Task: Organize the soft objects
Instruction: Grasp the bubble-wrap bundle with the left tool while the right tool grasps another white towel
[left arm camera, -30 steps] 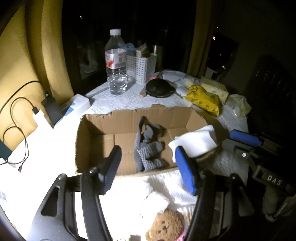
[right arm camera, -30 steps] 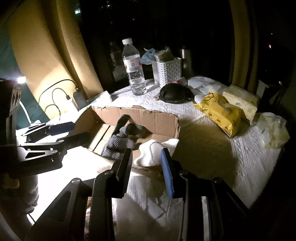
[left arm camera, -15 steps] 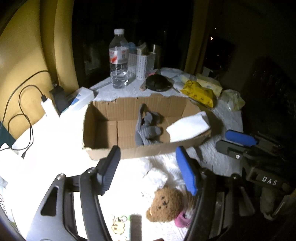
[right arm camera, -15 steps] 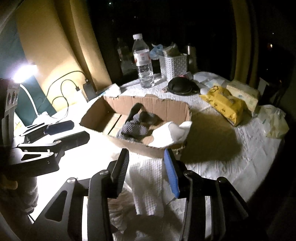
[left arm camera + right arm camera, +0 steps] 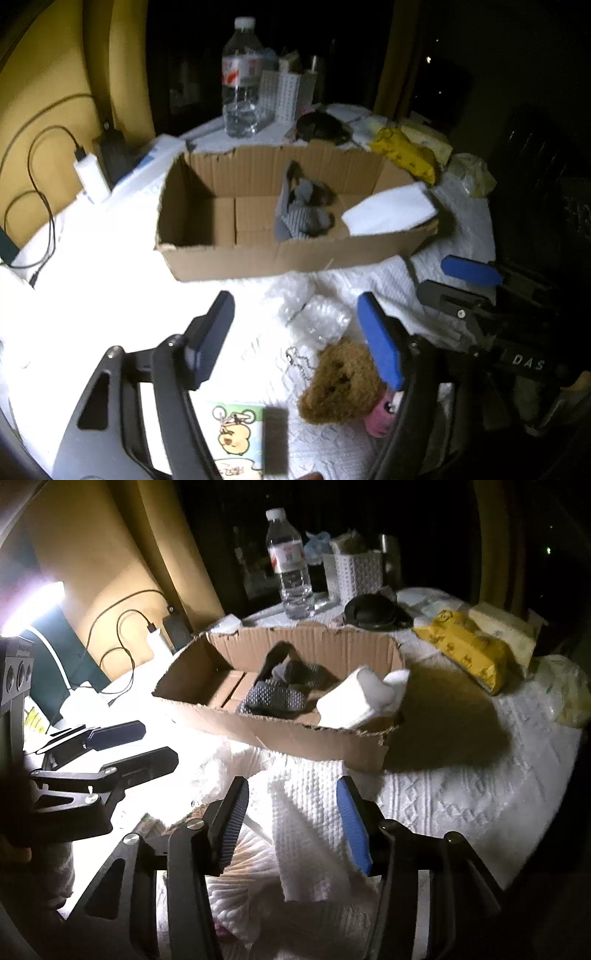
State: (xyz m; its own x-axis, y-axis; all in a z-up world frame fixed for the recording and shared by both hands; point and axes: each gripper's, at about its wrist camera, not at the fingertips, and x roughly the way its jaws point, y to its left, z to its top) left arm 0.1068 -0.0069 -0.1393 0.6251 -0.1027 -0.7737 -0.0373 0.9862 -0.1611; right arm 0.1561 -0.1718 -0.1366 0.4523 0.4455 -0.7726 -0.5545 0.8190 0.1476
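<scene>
Two claws, the left claw point(image 5: 295, 343) and right claw point(image 5: 291, 821), hang released and empty; the teddy bear point(image 5: 341, 384) at the left claw's five o'clock looks light and squashy, best pinched across its head.

Cardboard box point(image 5: 295, 254) blocking frame centre, left half unfilled; bottle point(image 5: 240, 81) and basket point(image 5: 288, 92) crowding upper centre; bare bench point(image 5: 92, 295) at left.

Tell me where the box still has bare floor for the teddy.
The cardboard box is bare in its left half, between the left wall and the grey gloves. The right end is crowded by the white cloth. The teddy bear lies outside, beside the open left gripper.
</scene>
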